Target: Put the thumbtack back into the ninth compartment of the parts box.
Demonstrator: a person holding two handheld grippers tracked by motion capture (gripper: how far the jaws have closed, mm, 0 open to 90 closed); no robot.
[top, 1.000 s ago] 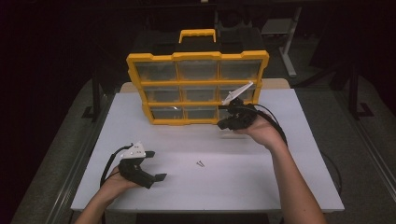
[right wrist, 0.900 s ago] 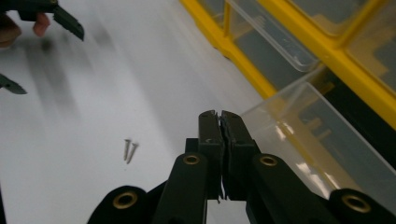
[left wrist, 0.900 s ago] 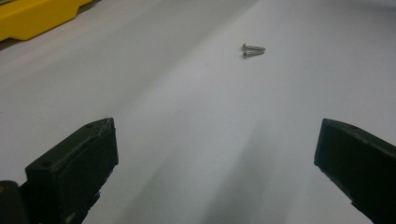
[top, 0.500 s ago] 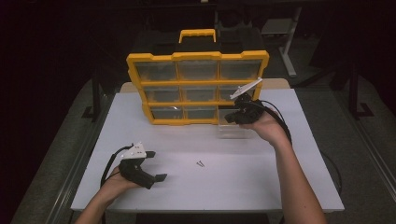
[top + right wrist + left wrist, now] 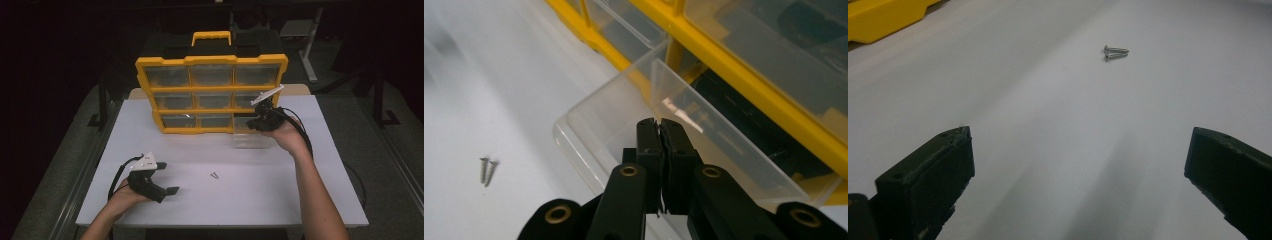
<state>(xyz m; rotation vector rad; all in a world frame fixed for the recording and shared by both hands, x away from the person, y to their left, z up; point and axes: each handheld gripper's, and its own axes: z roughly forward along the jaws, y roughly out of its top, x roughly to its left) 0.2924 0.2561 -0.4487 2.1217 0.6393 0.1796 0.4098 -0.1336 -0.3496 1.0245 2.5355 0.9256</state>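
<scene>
White table (image 5: 300, 200) bearing screws (image 5: 214, 175) at centre; our left gripper (image 5: 167, 191) gaping wide at 8 o'clock, right gripper (image 5: 250, 124) pinching clear drawer (image 5: 250, 142) at 1 o'clock.

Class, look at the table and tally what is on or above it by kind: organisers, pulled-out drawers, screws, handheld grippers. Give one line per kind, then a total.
Yellow organiser: 1
Clear drawer pulled out: 1
Screws: 2
Grippers: 2, the left gripper and the right gripper
Total: 6
</scene>
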